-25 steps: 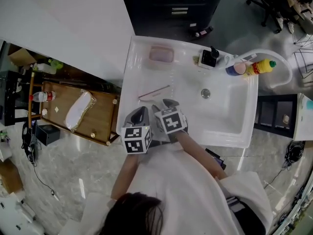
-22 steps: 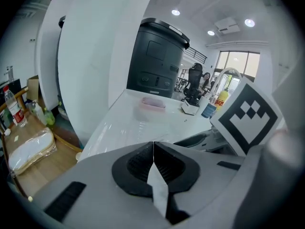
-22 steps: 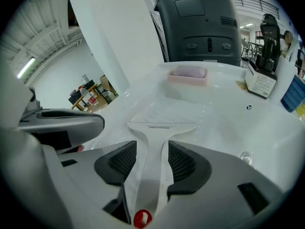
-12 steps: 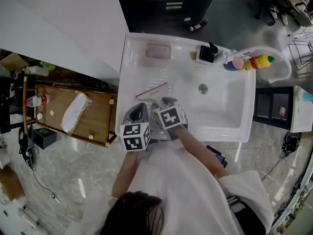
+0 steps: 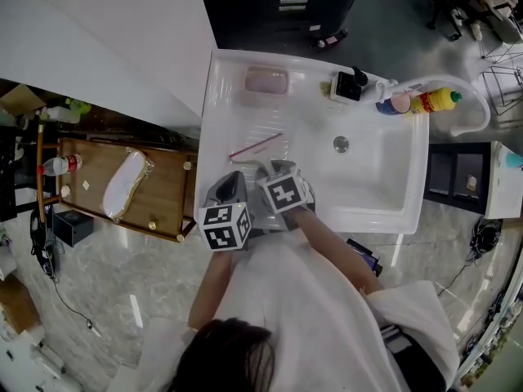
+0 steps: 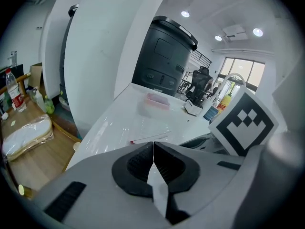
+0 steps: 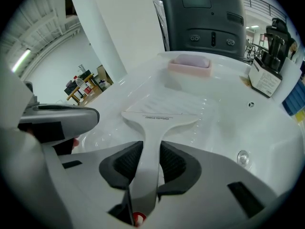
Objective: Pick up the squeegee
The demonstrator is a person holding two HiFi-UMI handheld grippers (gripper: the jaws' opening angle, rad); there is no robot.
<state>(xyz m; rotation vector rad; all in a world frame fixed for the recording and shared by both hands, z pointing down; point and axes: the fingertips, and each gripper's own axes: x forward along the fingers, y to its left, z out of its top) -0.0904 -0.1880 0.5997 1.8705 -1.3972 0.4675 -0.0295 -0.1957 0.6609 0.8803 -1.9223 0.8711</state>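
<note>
Right gripper view alone shows right tongs (image 7: 150,162) closing on squeegee (image 7: 159,120).

Grey marble floor (image 5: 98,284), white wall (image 5: 106,31), wooden side table (image 5: 167,196) at left, black cabinet (image 5: 278,6) behind, office chair (image 5: 445,2) top right, ceiling spotlights (image 6: 185,14), bright window (image 6: 243,68).

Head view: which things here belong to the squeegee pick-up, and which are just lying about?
Part of the job:
- squeegee, its handle between the jaws
- right claw, jaws closing on that handle

Just lying about:
- pink dish
- yellow bottle
- wooden trolley beside the sink
- left claw, shut and empty
</note>
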